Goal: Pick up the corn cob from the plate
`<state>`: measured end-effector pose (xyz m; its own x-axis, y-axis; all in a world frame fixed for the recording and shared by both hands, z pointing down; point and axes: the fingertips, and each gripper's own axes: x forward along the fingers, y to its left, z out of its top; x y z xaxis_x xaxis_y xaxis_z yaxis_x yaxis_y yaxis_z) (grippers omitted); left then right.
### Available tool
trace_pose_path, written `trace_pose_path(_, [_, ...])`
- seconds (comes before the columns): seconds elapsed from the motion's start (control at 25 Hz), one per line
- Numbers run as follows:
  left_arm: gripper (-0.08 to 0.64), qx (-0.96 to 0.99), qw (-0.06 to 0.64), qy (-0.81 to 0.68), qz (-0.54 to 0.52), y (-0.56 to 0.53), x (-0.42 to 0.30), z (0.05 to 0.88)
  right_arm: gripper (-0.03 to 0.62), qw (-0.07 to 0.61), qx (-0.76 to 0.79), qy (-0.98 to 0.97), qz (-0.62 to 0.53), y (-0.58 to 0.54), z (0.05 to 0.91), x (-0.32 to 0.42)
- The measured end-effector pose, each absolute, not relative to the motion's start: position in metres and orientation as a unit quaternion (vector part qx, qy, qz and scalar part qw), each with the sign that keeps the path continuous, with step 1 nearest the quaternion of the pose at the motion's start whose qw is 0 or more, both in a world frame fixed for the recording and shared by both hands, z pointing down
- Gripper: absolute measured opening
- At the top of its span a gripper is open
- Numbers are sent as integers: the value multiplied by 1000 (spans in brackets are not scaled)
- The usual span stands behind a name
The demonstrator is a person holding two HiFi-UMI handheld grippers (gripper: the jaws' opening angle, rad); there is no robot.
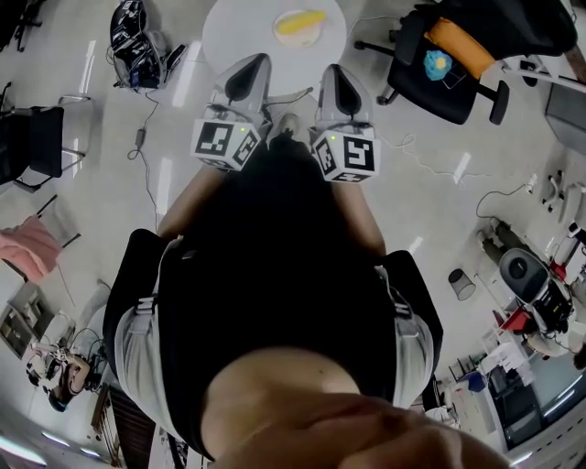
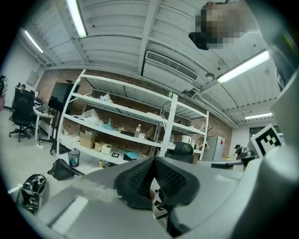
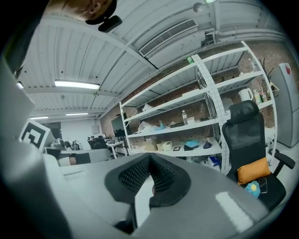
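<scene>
The yellow corn cob lies on a pale plate on a round white table at the top of the head view. My left gripper and right gripper are held side by side, just short of the table's near edge. Both point level across the room. In the left gripper view the black pads of my left gripper meet, with nothing between them. The right gripper looks the same in its own view, pads together and empty. Neither gripper view shows the corn or the plate.
A black office chair with an orange cushion stands right of the table and also shows as the chair in the right gripper view. White shelving lines the far brick wall. Black bags and cables lie on the floor at left.
</scene>
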<state>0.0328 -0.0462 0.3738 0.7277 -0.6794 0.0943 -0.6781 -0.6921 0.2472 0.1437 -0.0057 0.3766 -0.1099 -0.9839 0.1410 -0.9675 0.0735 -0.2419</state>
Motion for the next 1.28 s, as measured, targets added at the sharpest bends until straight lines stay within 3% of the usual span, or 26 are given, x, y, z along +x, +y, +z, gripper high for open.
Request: trace_pose_path(1.28, [6, 930, 197, -289, 110, -173, 78, 493, 8, -8, -692, 689, -217, -115, 460, 154])
